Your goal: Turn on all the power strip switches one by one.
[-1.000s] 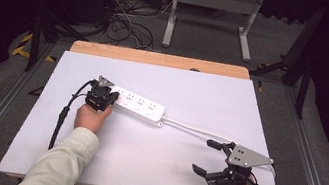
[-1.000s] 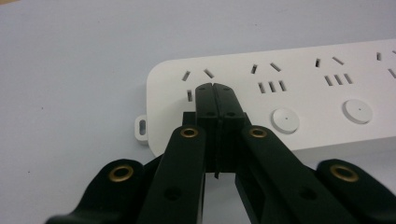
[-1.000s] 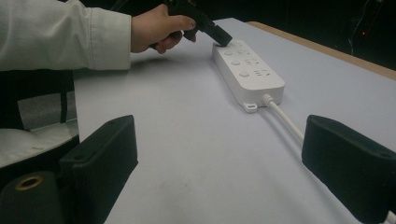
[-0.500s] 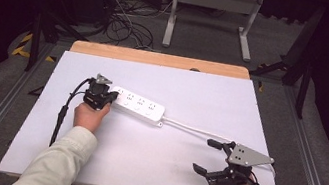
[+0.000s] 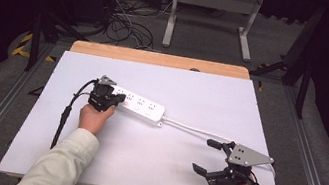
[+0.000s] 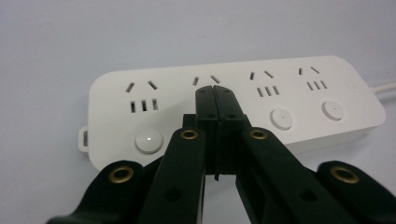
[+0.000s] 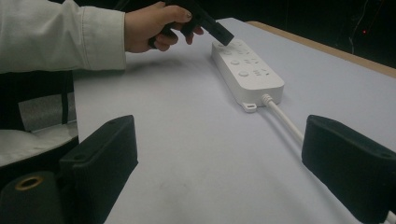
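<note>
Barely any change from a second ago: the left gripper (image 5: 120,98) has eased a touch further over the end of the power strip (image 5: 142,108), and the right gripper (image 5: 211,156) has not budged. The strip lies flat on the white table (image 5: 202,99), left of centre, its cord (image 5: 187,126) trailing off toward the right gripper.

In the left gripper view the jaws are pressed together with nothing between them, tips (image 6: 215,93) sitting over the second switch from the strip's end; the first button (image 6: 148,140) is clear beside them. Whether the tips actually touch the button I can't quite tell, since they cover it.

The right gripper rests near the table's front edge, jaws wide apart, holding nothing, well away from the strip.

The risk now looks like this: nothing pins the strip, so a push that comes in at a slant could skid it across the smooth table rather than click the switch. The blunt closed tips could also slide off the button onto the sockets, or catch the neighbouring one.
</note>
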`<move>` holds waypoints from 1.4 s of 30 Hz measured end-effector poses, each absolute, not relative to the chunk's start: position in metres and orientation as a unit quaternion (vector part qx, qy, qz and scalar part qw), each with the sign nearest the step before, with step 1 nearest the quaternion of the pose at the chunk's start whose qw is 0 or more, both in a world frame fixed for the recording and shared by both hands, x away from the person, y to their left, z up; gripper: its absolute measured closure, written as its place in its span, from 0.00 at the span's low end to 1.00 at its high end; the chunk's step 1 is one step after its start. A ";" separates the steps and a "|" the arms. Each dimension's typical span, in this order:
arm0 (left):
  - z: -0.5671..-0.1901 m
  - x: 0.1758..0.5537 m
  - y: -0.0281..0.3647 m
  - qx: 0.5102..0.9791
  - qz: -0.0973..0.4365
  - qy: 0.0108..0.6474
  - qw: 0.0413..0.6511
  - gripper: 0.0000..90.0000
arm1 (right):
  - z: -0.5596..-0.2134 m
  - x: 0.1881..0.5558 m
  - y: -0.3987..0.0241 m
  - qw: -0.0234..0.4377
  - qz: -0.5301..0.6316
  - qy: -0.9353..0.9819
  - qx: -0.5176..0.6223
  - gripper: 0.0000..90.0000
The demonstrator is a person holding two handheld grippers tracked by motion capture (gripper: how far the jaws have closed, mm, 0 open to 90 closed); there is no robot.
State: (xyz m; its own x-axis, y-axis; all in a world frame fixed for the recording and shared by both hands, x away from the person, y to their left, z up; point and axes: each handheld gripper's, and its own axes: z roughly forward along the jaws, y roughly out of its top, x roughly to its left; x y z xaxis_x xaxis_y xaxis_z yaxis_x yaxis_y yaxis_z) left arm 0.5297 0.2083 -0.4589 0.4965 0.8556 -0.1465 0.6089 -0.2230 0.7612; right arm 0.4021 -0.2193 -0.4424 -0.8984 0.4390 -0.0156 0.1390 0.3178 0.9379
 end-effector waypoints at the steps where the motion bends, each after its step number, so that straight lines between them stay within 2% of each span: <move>1: -0.459 0.530 0.207 0.767 0.152 0.478 0.401 1.00 | -0.442 0.402 -0.219 0.135 0.556 0.800 0.180 0.12; 28: -0.466 0.529 0.195 0.781 0.187 0.462 0.376 1.00 | -0.442 0.401 -0.219 0.136 0.554 0.802 0.176 0.12; 34: -0.470 0.527 0.192 0.780 0.179 0.453 0.393 1.00 | -0.442 0.401 -0.218 0.136 0.554 0.802 0.175 0.12; 38: -0.470 0.522 0.182 0.785 0.224 0.442 0.371 1.00 | -0.442 0.401 -0.218 0.136 0.554 0.802 0.176 0.12; 42: -0.472 0.523 0.186 0.778 0.216 0.452 0.380 1.00 | -0.442 0.400 -0.219 0.137 0.556 0.801 0.175 0.12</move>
State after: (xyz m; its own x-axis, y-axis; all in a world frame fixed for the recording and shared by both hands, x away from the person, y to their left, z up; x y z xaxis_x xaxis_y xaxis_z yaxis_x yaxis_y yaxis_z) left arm 0.5229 0.1860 -0.4715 0.4993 0.8664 -0.0076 0.5388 -0.3036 0.7858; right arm 0.4004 -0.2195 -0.4420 -0.9010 0.4331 -0.0252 0.1279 0.3207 0.9385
